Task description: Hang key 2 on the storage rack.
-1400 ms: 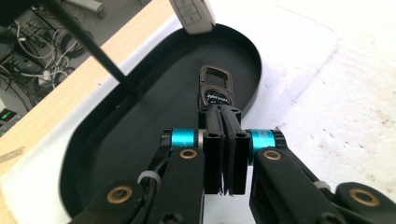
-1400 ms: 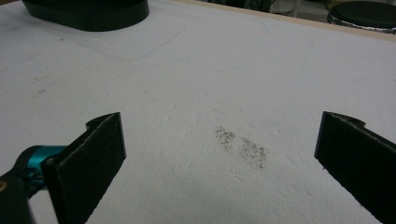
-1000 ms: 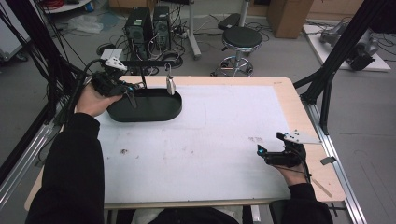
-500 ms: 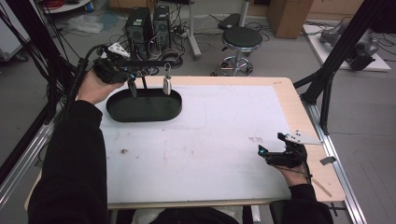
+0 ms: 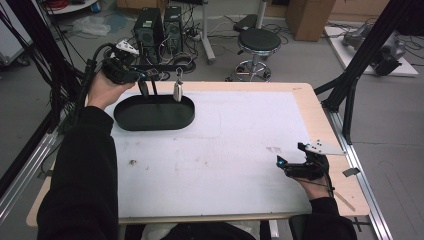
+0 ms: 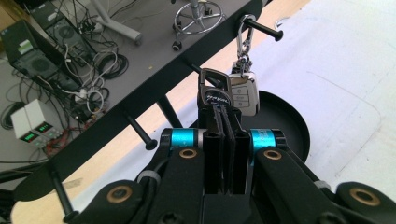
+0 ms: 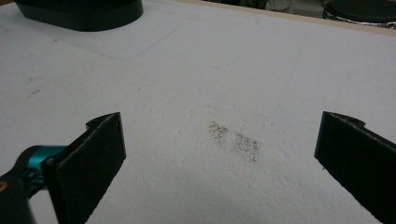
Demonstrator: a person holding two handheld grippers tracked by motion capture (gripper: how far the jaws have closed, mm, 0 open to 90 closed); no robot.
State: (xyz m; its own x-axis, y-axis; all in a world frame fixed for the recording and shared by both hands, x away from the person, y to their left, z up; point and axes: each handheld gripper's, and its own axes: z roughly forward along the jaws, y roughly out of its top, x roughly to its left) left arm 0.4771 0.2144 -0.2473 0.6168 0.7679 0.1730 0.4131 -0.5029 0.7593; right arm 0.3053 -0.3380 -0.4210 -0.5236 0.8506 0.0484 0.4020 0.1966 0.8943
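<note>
The left gripper, raised over the far left corner of the table, has its jaws pressed together on a dark carabiner clip. Just beyond the clip, a silver car key hangs by its own clip from a peg on a black rack. Below sits an oval black tray. The right gripper rests low near the right edge of the white mat, its jaws spread wide, holding nothing.
</note>
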